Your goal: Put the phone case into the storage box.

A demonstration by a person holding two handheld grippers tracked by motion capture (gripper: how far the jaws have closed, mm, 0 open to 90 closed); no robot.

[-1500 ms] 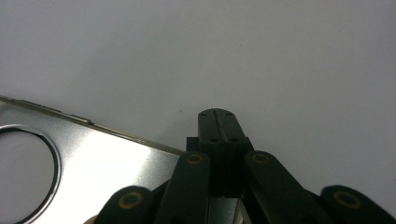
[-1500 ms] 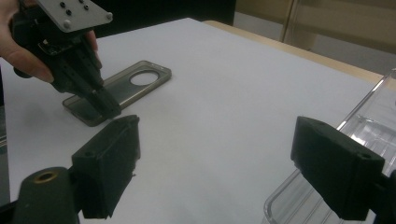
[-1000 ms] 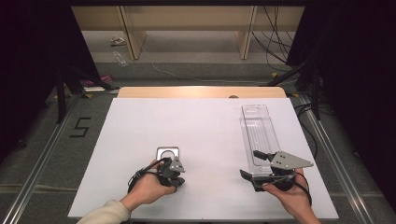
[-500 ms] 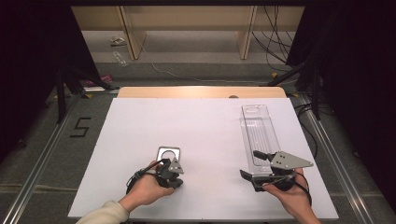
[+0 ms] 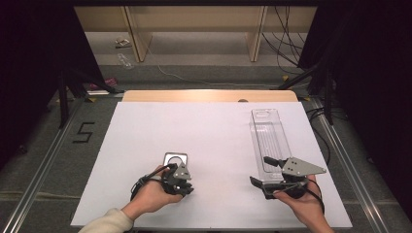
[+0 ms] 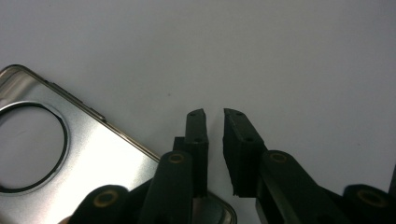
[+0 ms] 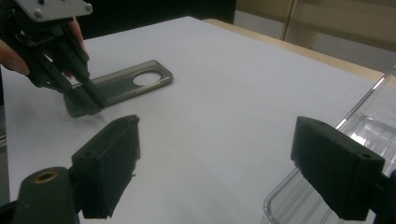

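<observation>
The left tool has just been parting its jaws slightly, released, nothing between them. The phone case lies flat on the white tabletop, its near end under the tool and the rest stretching away on the far side. The right tool gapes wide, empty, at the near end of the clear tray.

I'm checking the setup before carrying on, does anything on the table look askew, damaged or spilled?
Nothing stands out. The phone case lies flat by the left gripper, and the clear tray sits upright and empty.

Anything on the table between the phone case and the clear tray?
Nothing visible. The grey phone case with a round camera cutout lies at the left gripper; bare white table runs across to the clear plastic tray, beside the right gripper's open jaws.
</observation>
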